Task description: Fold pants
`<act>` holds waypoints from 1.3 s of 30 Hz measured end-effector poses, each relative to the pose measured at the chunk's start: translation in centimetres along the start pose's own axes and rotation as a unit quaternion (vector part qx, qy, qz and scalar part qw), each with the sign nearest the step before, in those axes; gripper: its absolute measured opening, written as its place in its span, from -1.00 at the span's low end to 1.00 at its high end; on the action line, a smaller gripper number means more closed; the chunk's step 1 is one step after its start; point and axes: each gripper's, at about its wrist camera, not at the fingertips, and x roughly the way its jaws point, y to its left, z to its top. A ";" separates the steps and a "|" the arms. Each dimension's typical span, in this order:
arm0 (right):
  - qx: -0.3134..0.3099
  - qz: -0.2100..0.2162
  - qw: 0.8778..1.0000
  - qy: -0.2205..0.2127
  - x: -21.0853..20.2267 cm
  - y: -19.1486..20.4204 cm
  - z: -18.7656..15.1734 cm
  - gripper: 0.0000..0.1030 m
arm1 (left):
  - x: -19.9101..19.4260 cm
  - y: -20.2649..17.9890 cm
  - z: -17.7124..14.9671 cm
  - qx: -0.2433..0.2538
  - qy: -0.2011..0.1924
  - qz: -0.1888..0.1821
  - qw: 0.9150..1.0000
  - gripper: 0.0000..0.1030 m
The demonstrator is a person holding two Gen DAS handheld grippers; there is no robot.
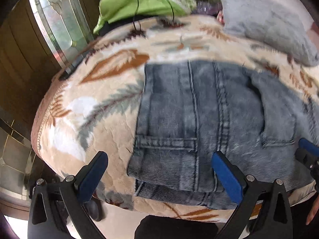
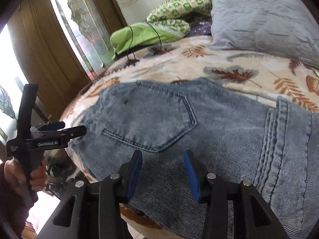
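Note:
Faded blue jeans [image 1: 199,109] lie folded on the bed, the hem ends toward me in the left wrist view. My left gripper [image 1: 159,159] stands wide open just above them. Its right finger is over the denim, its left finger over the blanket, and nothing is pinched. In the right wrist view the jeans [image 2: 199,123] show a back pocket [image 2: 149,123] and the waistband at right. My right gripper [image 2: 162,159] hovers open over the seat below that pocket, and nothing is pressed between its blue pads. The left gripper [image 2: 73,127] shows at the far left, held by a hand [image 2: 14,173].
A leaf-patterned blanket [image 1: 99,79] covers the bed. A grey pillow [image 2: 259,23], a green cloth [image 2: 143,35] with a black cable across it and a green-white knitted piece [image 2: 175,14] lie at the far end. A wooden door with glass panels [image 1: 55,20] stands left.

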 end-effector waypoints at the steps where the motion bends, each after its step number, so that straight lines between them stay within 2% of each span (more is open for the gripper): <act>1: -0.001 -0.004 1.000 0.009 0.5 0.0 -0.1 -0.08 | 0.4 0.1 -0.2 -0.003 0.005 -0.002 1.000 1.00; 4: -0.020 -0.015 1.000 0.012 0.9 0.4 -0.5 -0.02 | 1.2 0.6 -0.4 -0.010 0.008 -0.019 1.000 1.00; 6: -0.037 -0.016 0.999 0.013 1.1 0.8 -0.7 0.10 | 1.5 0.8 -0.4 -0.007 0.010 -0.028 1.000 1.00; 10: -0.058 -0.022 0.998 0.012 1.3 1.1 -1.0 0.16 | 1.9 1.4 -0.1 -0.020 0.025 -0.049 0.998 1.00; 15: -0.066 -0.024 0.998 0.008 1.3 1.2 -1.2 0.17 | 1.6 2.9 -0.5 -0.059 0.039 -0.073 0.995 1.00; 21: -0.061 -0.027 0.998 0.009 0.9 1.3 -1.1 0.17 | -0.9 4.1 -1.0 -0.058 0.025 -0.066 0.996 1.00; 24: -0.054 -0.023 0.998 0.004 0.5 1.4 -1.0 0.17 | -1.5 4.4 -1.4 -0.041 0.026 -0.035 0.998 1.00; 32: -0.095 -0.013 0.993 -0.068 -1.6 3.7 -1.1 0.17 | -1.1 5.0 -1.9 -0.043 0.028 -0.028 0.998 1.00; 35: -0.100 -0.017 0.993 -0.062 -1.0 4.2 -1.1 0.17 | -0.5 4.9 -1.6 -0.046 0.031 -0.024 0.998 1.00; 39: -0.113 -0.030 0.993 -0.037 0.3 4.6 -1.4 0.17 | 0.2 4.2 -1.7 -0.028 0.035 0.000 0.999 1.00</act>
